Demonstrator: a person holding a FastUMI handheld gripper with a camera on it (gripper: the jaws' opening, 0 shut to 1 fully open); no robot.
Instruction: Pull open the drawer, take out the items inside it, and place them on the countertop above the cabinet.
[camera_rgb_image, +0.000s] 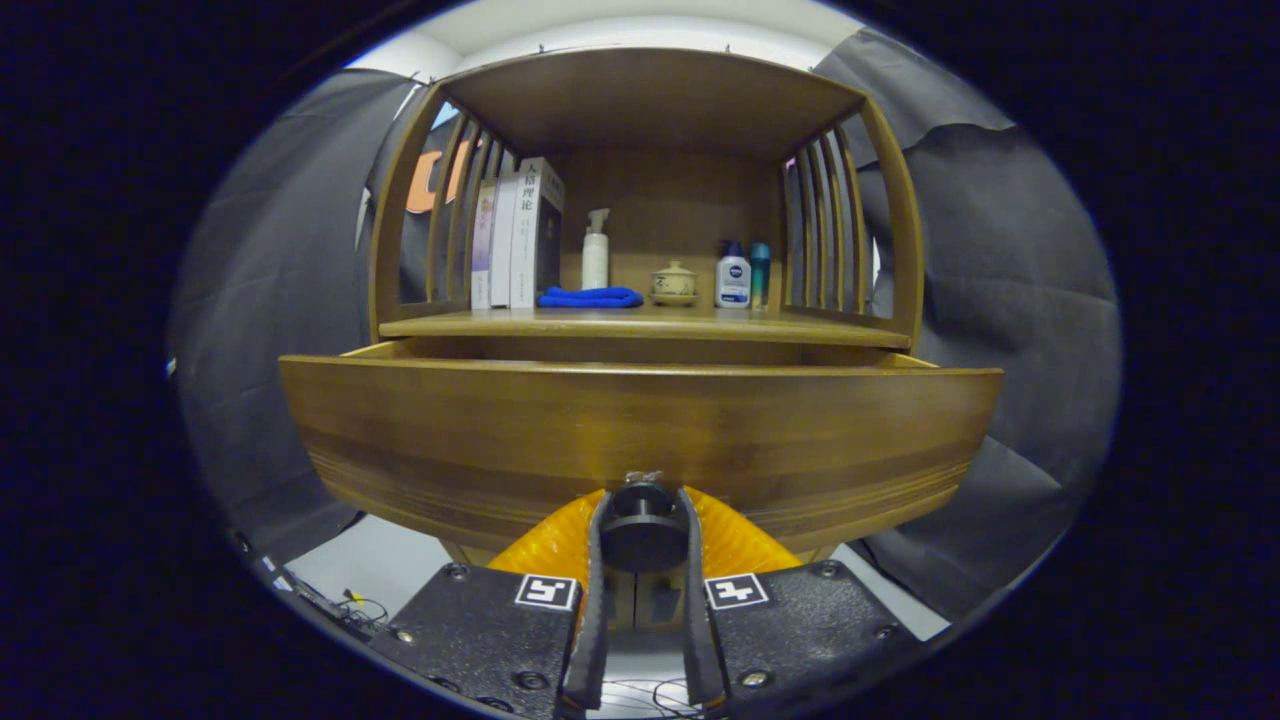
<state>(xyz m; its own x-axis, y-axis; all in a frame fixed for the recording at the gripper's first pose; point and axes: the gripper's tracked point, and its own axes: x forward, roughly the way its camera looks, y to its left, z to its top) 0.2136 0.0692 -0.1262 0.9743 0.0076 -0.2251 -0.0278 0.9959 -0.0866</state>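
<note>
The tool (641, 525) is pinching the round dark knob (641, 527) on the wide brown wooden drawer front (640, 440), already partly drawn out below the tabletop (640, 325), its contents hidden directly ahead and above.

You see a drawer (640, 430) front of glossy, smooth grained wood at the frame's centre, its dark matt knob (641, 520) clamped between the gripper (641, 530) fingers. Upper centre, a soft blue cloth (590, 297) lies beside a smooth plastic pump bottle (595, 252) on the wooden countertop (640, 325).
</note>
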